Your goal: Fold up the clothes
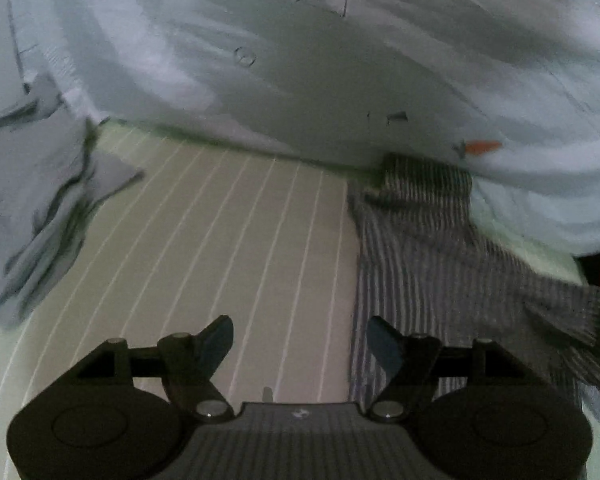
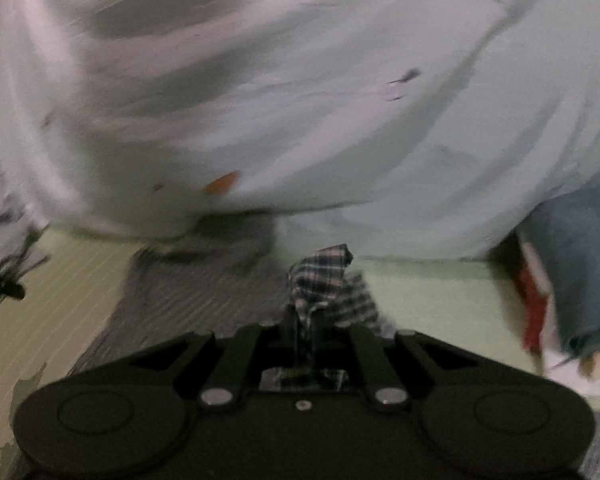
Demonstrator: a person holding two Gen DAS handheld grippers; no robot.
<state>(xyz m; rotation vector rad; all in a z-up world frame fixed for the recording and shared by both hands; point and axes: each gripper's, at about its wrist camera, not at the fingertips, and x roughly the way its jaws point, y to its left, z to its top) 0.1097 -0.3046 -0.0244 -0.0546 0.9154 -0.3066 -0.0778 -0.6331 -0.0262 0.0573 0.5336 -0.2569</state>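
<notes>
Item: plaid cloth (image 2: 328, 280), light, limp; my right gripper (image 2: 305, 320) pinches its corner. Left gripper (image 1: 300, 340) wide, empty (striped garment (image 1: 440, 264) beside). Hold by hems.

A pale green bed sheet (image 1: 236, 248) with thin white stripes fills the lower centre. On it lie a grey striped garment (image 1: 432, 264) at right, a crumpled grey cloth (image 1: 32, 216) at left, and a white carrot-print quilt (image 1: 340, 64) across the top.

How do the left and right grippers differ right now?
The left gripper is open with nothing between its fingers; the right gripper is shut on plaid cloth. The left hangs over the striped sheet; the right is beside the dark striped garment. Both face the pale carrot-print bedding.
</notes>
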